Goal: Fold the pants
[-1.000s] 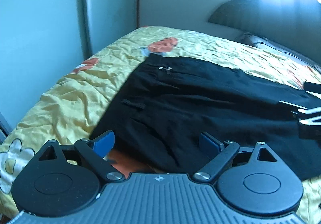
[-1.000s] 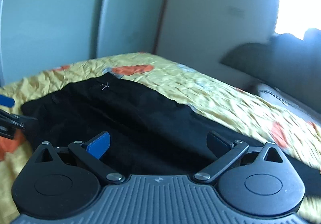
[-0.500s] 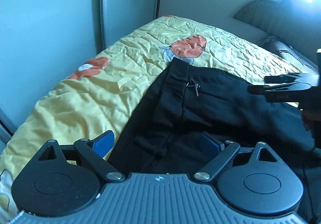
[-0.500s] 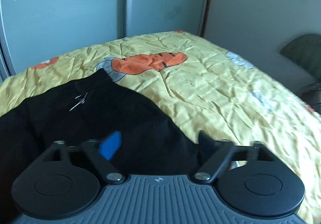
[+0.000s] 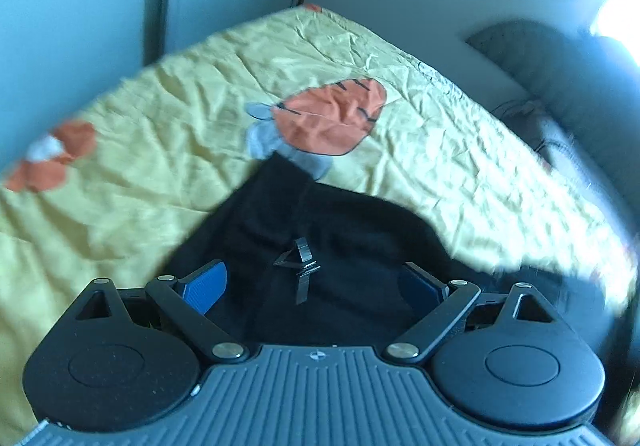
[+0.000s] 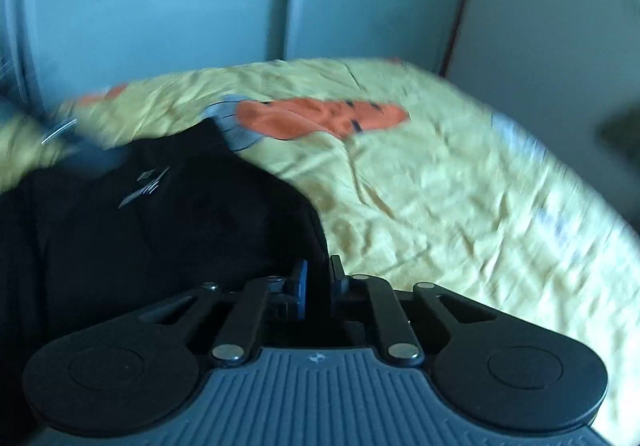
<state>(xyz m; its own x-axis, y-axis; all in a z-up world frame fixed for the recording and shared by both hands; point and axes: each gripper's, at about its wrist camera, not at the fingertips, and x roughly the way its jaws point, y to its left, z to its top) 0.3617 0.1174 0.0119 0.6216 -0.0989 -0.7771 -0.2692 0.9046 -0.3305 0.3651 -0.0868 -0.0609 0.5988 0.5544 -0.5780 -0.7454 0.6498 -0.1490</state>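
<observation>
The right gripper (image 6: 316,280) pinches the pants (image 6: 160,230) edge; the left gripper (image 5: 316,282), spread above the waistband, should bite cloth squarely before lifting.

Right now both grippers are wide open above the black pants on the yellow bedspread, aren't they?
Not both. The left gripper is wide open over the black pants on the yellow bedspread, but the right wrist view shows the right gripper closed on the pants' edge.
</observation>
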